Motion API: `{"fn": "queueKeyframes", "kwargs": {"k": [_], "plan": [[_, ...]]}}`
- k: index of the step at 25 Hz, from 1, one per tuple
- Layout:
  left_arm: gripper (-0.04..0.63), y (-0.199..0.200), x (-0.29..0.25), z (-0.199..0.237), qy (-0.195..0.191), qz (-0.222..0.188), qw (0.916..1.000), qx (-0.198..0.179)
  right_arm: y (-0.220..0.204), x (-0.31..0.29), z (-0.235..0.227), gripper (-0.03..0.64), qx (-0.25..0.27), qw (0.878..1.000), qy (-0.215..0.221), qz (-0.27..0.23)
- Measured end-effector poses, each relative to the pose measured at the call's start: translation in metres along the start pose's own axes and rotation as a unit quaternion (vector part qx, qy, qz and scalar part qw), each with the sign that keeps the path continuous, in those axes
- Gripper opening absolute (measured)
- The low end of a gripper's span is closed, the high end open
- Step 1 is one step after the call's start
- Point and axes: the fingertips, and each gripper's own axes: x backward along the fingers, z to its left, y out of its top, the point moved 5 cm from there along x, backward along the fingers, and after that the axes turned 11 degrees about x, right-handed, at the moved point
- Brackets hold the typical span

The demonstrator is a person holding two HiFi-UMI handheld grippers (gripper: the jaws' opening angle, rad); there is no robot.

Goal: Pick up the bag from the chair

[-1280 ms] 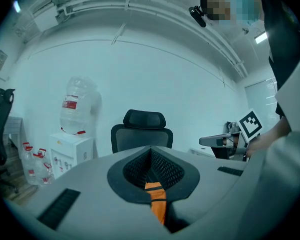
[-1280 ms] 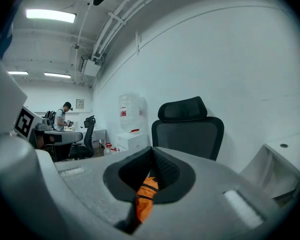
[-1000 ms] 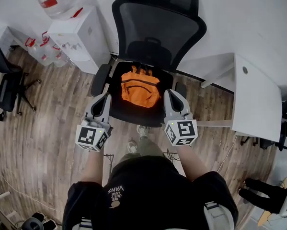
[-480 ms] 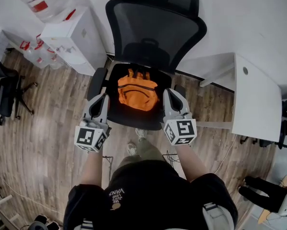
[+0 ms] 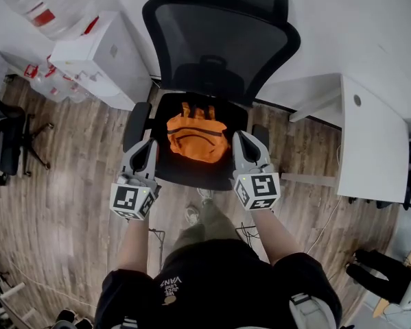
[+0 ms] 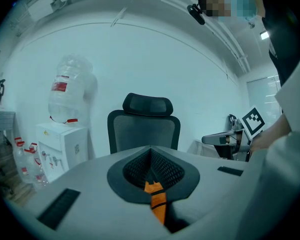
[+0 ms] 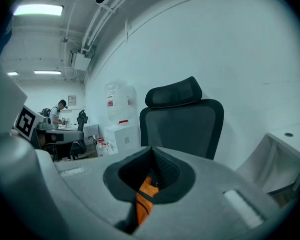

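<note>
Bag (image 5: 196, 137), bright orange, is lying flat on the seat of the chair (image 5: 222, 46), its straps pointing toward the backrest, and the person is standing square to it over the wooden floor (image 5: 54, 184).

Nearest the camera, both forearms are reaching forward and down. The left claw (image 5: 149, 144) is hanging by the seat's left edge, just inside the armrest. The right claw (image 5: 241, 140) is hanging by the seat's right edge. They are flanking the bag, one on each side and level with each other. This is probably so that both can close in on the soft fabric together.

Neither claw is touching the bag or the chair. In the left gripper view, the left claw (image 6: 151, 150) is showing its two jaws pressed together, with nothing between them. Only a sliver of orange is showing through the notch beneath the tips, and that is the bag lying beyond them. The right claw (image 7: 151, 151) is reading the same way in its own view: jaws together, holding nothing. Both will likely need to spread before any grasp.

Farther off, the mesh backrest is rising behind the bag. A white water dispenser (image 5: 99, 60) is standing to its left, a white table (image 5: 370, 142) to its right, and a pale wall is closing the scene.
</note>
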Motion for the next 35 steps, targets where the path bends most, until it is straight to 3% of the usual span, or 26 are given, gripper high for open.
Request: {"fn": "queueKeyframes", "kwargs": {"k": [35], "plan": [[0.005,-0.112,-0.076,0.048,-0.014,0.075,0.9971,0.008,-0.125,-0.072,0.014,-0.002,-0.014,0.996,0.024,0.082]]}}
